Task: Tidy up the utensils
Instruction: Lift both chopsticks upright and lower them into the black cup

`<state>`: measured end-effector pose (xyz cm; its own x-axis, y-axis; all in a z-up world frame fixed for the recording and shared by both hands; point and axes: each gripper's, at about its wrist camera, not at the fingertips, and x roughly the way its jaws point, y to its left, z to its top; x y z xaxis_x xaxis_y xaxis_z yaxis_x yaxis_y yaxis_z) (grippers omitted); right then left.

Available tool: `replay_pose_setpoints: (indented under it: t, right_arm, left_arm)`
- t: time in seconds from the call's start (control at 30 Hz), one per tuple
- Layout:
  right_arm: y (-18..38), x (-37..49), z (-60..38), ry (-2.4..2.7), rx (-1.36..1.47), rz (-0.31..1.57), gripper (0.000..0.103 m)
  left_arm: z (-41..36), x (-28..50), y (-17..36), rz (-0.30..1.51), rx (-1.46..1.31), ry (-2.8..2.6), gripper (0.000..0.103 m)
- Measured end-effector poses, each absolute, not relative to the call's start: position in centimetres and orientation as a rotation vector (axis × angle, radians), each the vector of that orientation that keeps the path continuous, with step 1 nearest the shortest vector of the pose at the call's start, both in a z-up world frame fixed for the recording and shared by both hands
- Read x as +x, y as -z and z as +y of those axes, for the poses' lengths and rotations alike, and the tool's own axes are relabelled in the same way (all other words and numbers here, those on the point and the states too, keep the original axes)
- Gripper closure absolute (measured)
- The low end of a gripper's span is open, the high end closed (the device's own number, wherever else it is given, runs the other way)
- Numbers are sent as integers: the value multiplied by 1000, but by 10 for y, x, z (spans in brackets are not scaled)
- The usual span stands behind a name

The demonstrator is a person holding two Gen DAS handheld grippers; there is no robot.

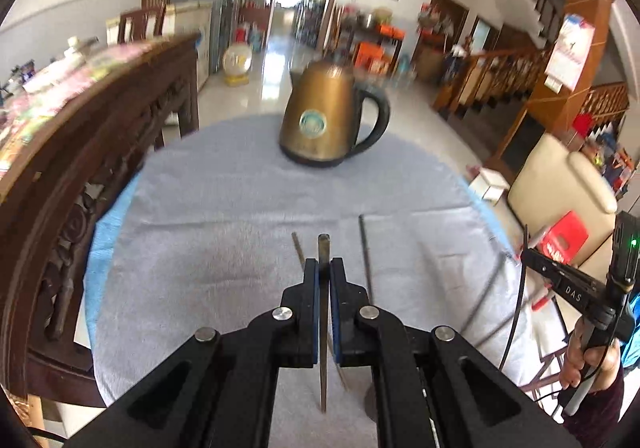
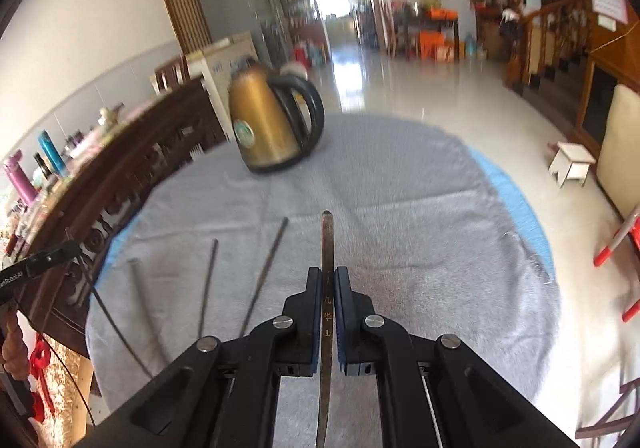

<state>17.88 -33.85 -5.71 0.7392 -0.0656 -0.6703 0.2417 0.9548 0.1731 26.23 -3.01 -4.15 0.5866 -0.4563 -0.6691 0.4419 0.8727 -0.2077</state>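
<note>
My left gripper (image 1: 324,268) is shut on a dark chopstick (image 1: 323,248) that points forward above the grey cloth (image 1: 224,207). Two more chopsticks lie on the cloth beside it, one brownish (image 1: 297,248) on the left and one dark (image 1: 365,256) on the right. My right gripper (image 2: 328,276) is shut on another dark chopstick (image 2: 327,240) with characters on its shaft. Three loose chopsticks (image 2: 268,272) lie on the cloth (image 2: 420,232) to its left. The right gripper also shows at the right edge of the left wrist view (image 1: 560,276).
A bronze electric kettle (image 1: 332,115) stands at the far side of the cloth; it also shows in the right wrist view (image 2: 272,123). A carved dark wooden cabinet (image 1: 100,151) borders the table on the left. A cream chair (image 1: 560,183) and a red stool (image 1: 564,236) stand to the right.
</note>
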Motion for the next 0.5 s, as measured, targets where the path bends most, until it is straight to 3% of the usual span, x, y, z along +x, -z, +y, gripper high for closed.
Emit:
replay_pose_setpoints:
  t: [0.5]
  right_arm:
    - [-40,65,-280,129,258,319,96]
  left_arm:
    - [-16,163,-45,496,-62,584,98]
